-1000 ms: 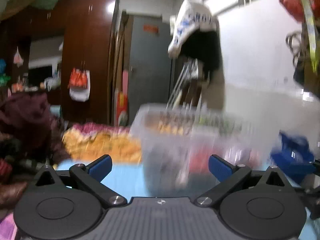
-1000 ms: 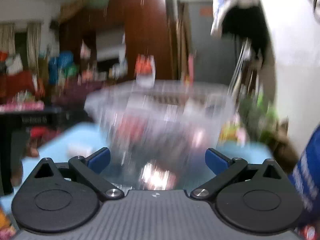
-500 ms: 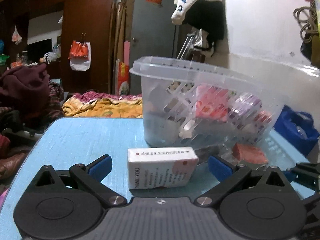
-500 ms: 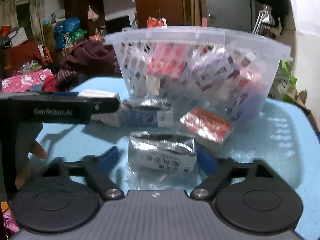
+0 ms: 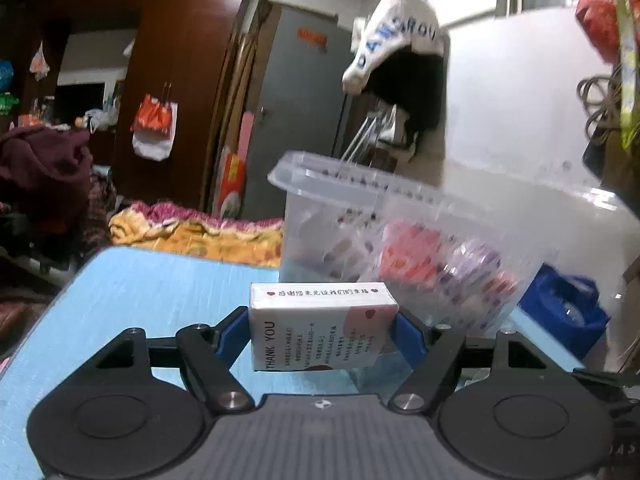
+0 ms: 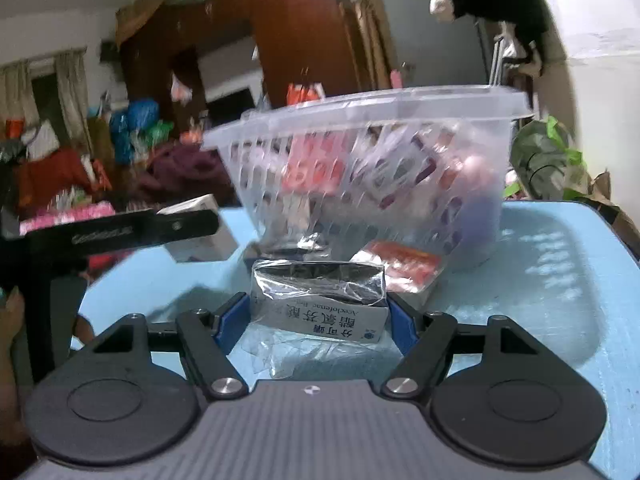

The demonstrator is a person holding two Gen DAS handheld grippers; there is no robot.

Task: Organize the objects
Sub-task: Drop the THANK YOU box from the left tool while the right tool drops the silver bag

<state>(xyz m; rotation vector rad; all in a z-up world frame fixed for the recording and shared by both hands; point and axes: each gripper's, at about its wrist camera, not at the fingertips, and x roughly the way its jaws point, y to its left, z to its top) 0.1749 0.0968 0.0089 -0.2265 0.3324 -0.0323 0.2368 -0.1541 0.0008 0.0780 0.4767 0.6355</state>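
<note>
A white box printed "THANK YOU" (image 5: pixel 320 336) sits between the blue pads of my left gripper (image 5: pixel 322 322), whose jaws are closing; both pads touch its sides. In the right wrist view a silver foil-wrapped medicine box (image 6: pixel 320 300) is pinched between the pads of my right gripper (image 6: pixel 318 316). Just behind both stands a clear plastic basket (image 5: pixel 420 208) (image 6: pixel 360 148) filled with several red and purple packets. One of the left gripper's fingers (image 6: pixel 120 234) crosses the right wrist view at the left, with the white box (image 6: pixel 200 240) behind it.
Everything rests on a light blue table (image 5: pixel 140 288) (image 6: pixel 540 280). A red packet (image 6: pixel 404 264) and another foil pack (image 6: pixel 304 244) lie against the basket's front. A person's hand (image 6: pixel 12 312) shows at the left edge. A blue bag (image 5: pixel 564 304) sits past the table's right side.
Both grippers sank toward the table and went from wide open to closed: the left onto the white box, the right onto the silver box.
</note>
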